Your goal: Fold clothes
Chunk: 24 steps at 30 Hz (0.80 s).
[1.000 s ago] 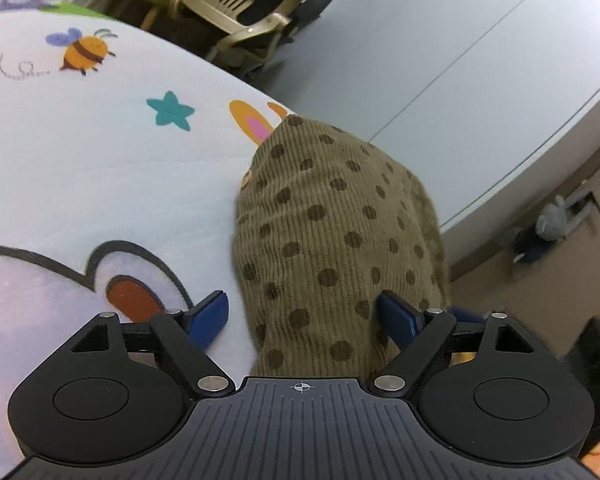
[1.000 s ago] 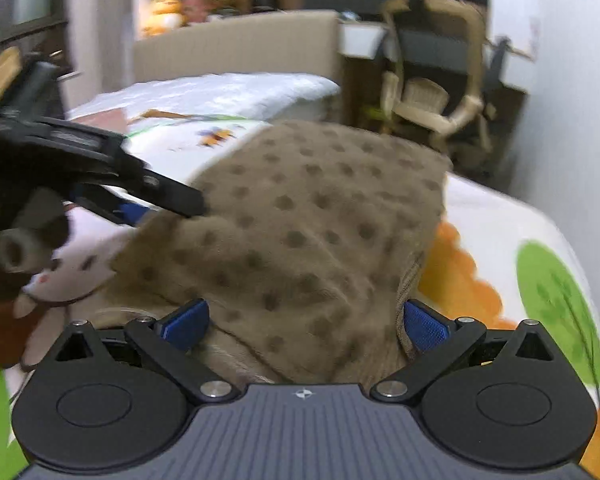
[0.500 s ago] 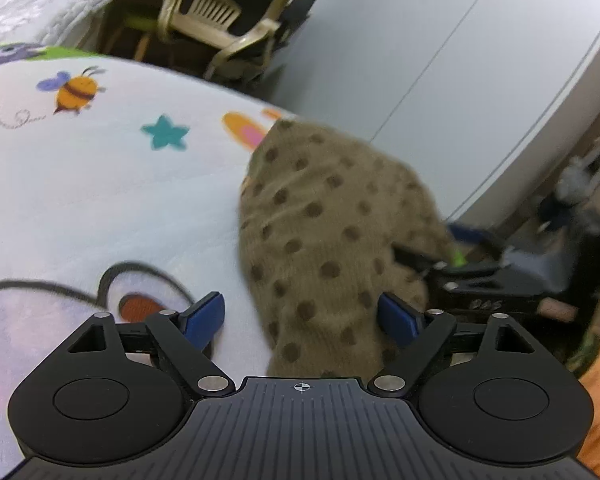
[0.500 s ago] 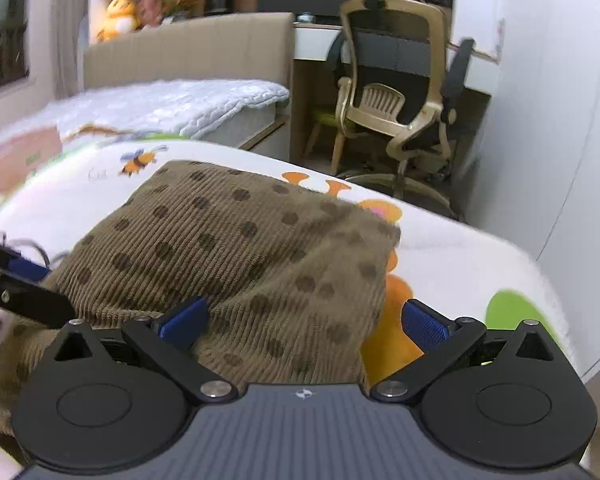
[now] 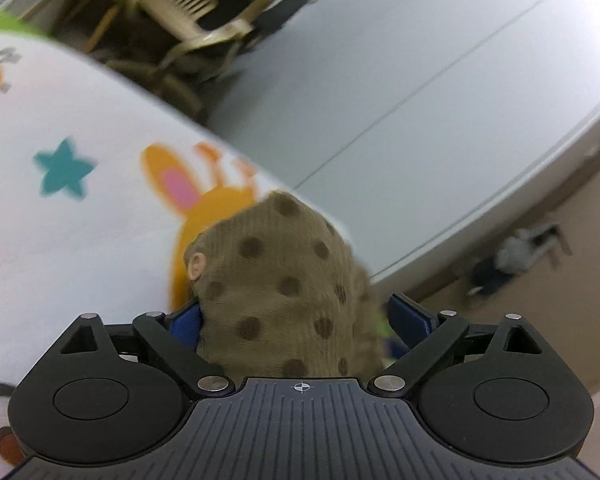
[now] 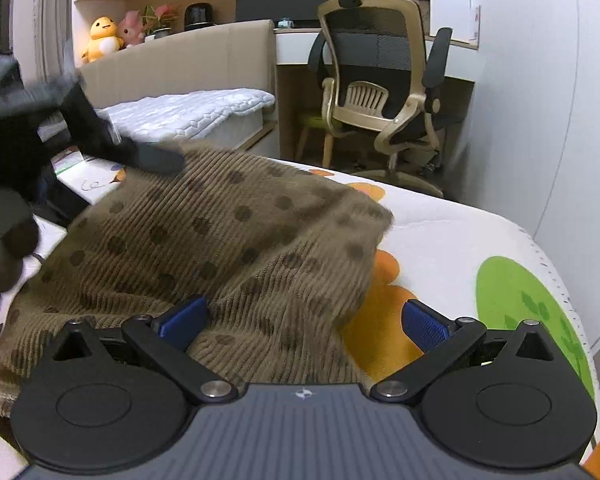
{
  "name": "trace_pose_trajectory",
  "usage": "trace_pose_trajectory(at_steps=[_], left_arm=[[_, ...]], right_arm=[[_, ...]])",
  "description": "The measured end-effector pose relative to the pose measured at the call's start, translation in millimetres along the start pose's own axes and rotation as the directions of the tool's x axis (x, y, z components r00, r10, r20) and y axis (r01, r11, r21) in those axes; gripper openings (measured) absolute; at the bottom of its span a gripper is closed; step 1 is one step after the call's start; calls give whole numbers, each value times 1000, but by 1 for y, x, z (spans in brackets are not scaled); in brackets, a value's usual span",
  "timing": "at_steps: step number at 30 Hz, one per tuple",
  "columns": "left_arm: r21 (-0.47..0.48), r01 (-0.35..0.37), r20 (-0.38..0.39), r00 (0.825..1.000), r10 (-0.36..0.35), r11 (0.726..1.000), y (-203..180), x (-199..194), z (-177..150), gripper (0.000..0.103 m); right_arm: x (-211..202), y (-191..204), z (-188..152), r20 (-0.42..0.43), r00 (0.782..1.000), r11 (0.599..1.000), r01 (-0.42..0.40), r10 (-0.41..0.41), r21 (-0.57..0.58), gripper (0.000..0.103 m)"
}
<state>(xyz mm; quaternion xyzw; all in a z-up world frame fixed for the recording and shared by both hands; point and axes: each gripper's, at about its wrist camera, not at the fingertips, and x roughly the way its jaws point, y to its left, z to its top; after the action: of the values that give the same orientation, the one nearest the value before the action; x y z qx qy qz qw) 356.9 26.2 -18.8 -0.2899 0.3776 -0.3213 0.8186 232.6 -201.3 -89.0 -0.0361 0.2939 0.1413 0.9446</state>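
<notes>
A brown corduroy garment (image 6: 228, 232) with dark dots lies spread on the cartoon-print bedsheet (image 6: 460, 248). My right gripper (image 6: 304, 320) stands open low over its near right part; the left pad rests on cloth, the right pad is over bare sheet. My left gripper (image 5: 298, 316) has the garment's (image 5: 276, 280) far corner bunched between its jaws, which are opening. The cloth brushes the left pad and stands apart from the right one. In the right wrist view, one of the left gripper's fingers (image 6: 152, 159) shows blurred over the garment's far left edge.
An office chair (image 6: 380, 92) and a desk stand beyond the bed's far edge. A beige headboard (image 6: 180, 60) and a white quilt (image 6: 188, 114) are at the back left. A pale wardrobe wall (image 5: 420, 80) runs close along the bed's right edge.
My left gripper has moved along the garment to its far corner and its jaws have widened. In the right wrist view it has risen to the garment's far left edge, blurred.
</notes>
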Motion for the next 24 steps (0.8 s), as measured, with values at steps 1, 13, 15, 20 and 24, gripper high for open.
trace_pose_trajectory(at_steps=[1,13,15,20,24], left_arm=[[5,15,5,1000,-15,1000,-2,-5,0,96],[152,-128,-73,987,141,980,-4,-14,-46,93],[134,-105,-85,990,117,985,-7,-11,-50,83],[92,-95,-49,994,100,991,2,-19,-52,70],[62,-114,-5,993,114,992,20,-46,-47,67]], right_arm=[[-1,0,0,2,1000,1000,4,-4,-2,103],[-1,-1,0,-11,1000,1000,-16,16,25,103],[1,-5,-1,-29,999,997,-36,38,68,103],[11,-15,-1,-61,988,970,-126,142,208,103],[26,15,10,-75,973,960,-199,217,196,103]])
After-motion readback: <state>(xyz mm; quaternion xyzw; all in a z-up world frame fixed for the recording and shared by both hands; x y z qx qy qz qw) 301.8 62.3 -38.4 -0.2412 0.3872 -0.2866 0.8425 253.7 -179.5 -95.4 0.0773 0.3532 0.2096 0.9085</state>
